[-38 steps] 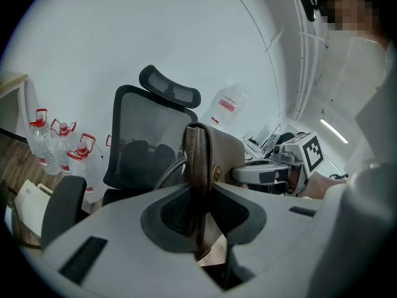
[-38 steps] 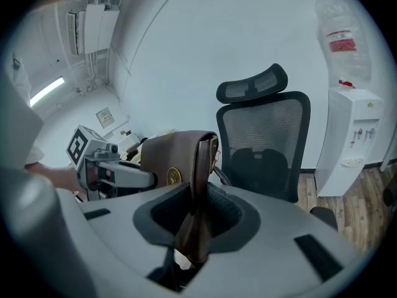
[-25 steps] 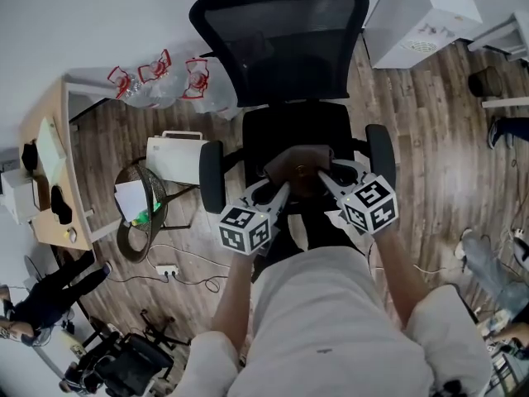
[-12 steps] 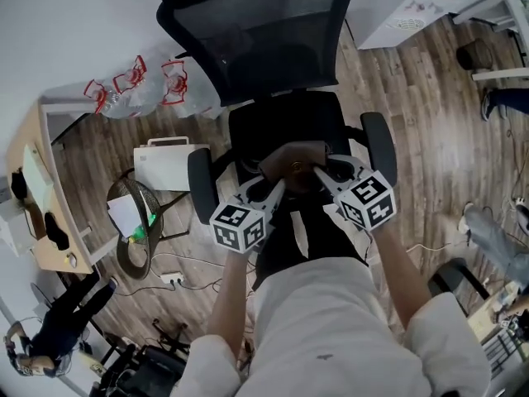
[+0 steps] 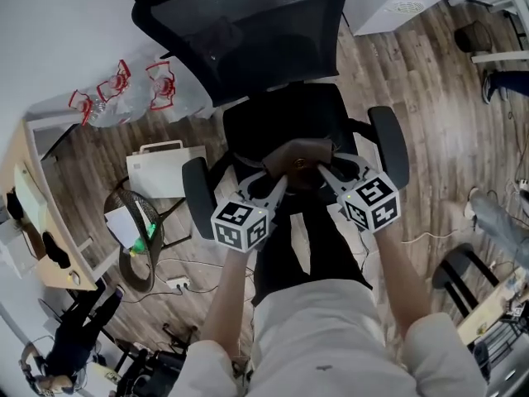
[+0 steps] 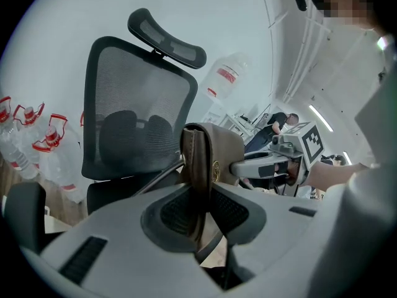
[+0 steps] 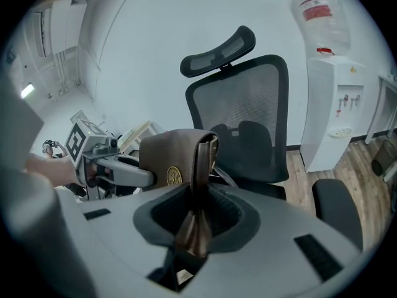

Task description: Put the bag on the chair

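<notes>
Bag [image 5: 299,156] is pinched at each end by left gripper [image 5: 275,187] and right gripper [image 5: 327,173] — brought lower, now close over chair [image 5: 273,121].

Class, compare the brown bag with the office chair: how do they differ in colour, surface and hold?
The bag is brown, the chair black. The bag is smooth with a round gold emblem; the chair's back is mesh. The left hand-held gripper and right hand-held gripper each clamp the bag; nothing grips the chair.
</notes>
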`<state>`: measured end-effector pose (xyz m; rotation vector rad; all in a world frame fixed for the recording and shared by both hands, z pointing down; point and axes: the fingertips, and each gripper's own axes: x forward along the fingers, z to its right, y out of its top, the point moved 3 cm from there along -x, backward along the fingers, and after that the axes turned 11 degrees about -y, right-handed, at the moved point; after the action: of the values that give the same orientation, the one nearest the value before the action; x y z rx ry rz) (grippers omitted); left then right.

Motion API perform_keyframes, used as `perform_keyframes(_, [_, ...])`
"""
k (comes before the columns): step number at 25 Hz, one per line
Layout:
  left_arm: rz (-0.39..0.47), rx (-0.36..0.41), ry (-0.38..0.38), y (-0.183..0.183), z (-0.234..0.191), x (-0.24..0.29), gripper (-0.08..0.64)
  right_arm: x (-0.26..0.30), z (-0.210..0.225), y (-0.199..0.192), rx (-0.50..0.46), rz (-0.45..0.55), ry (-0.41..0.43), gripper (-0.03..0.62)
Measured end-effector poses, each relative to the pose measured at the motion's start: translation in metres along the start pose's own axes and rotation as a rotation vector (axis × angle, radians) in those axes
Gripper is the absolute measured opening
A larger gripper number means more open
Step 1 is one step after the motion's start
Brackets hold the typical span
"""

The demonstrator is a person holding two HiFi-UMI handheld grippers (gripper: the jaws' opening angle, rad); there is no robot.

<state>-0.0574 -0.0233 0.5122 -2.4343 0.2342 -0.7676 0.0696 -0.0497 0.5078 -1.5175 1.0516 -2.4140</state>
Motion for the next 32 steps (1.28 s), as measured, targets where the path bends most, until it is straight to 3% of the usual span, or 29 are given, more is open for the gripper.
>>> perform_keyframes(32, [-0.025, 0.021, -0.004, -0.047, -0.148, 0.08, 0.058, 0.155, 0.05, -0.053, 0.015, -0.063, -0.06, 0.08])
